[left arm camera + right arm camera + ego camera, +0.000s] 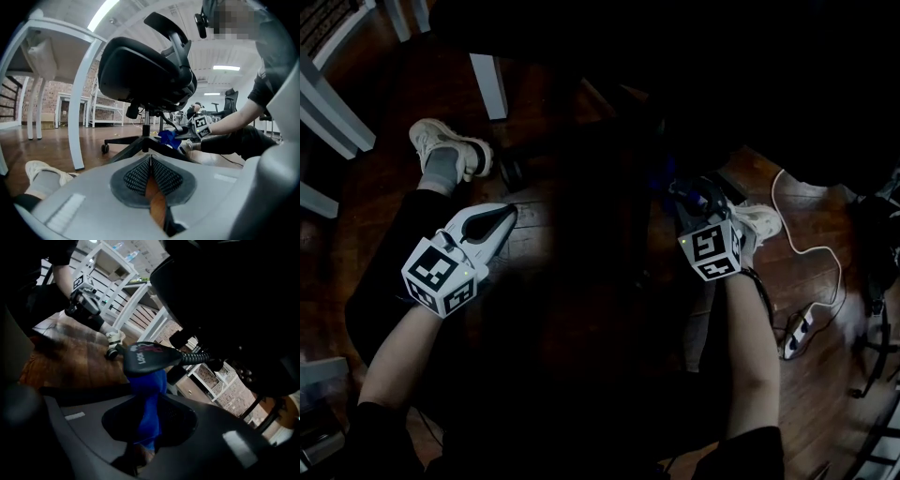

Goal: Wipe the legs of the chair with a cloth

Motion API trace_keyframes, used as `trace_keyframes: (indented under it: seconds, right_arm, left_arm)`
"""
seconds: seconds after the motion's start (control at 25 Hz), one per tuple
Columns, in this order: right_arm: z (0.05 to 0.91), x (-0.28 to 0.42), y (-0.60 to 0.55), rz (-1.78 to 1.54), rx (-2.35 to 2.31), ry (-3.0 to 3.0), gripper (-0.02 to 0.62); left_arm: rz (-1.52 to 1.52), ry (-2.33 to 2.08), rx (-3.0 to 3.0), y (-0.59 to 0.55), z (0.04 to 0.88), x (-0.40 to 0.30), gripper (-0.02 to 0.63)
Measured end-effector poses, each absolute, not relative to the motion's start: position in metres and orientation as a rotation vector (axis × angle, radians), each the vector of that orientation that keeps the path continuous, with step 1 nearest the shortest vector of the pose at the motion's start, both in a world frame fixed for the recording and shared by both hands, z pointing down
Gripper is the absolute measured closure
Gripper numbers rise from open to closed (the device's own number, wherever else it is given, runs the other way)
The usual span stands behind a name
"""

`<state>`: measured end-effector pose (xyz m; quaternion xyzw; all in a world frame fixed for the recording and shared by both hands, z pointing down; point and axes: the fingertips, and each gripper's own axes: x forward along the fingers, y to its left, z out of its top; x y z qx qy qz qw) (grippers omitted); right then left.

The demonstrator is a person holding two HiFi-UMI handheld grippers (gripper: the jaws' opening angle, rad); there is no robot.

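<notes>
Blue cloth [148,385] sits clamped in my right gripper [151,404], just under a black lever [149,358] of the chair [145,75]. It seems to rest on a leg [123,151] near the hub, but the view is dark. My left gripper [151,159] is closed on nothing, low over the wooden floor [51,140].

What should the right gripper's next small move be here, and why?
Probably drag the right gripper outward along the chair leg. It is shut on the blue cloth, which appears to lie on that leg close to the central column, so the leg's length lies ahead. The left gripper is shut and empty.
</notes>
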<state>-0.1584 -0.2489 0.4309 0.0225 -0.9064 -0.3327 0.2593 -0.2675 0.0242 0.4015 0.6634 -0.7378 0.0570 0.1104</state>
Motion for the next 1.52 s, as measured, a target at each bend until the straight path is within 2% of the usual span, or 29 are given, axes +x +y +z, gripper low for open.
trace_keyframes:
  seconds: [0.52, 1.52]
  right_arm:
    - [0.434, -0.238, -0.251, -0.664, -0.163, -2.680, 0.508]
    - [0.461, -0.182, -0.205, -0.651, -0.282, -2.537, 0.508]
  left_arm:
    - [0.184, -2.092, 1.914, -0.014, 0.381, -0.243, 0.601]
    - [0.134, -1.985, 1.977, -0.005, 0.412, -0.200, 0.601]
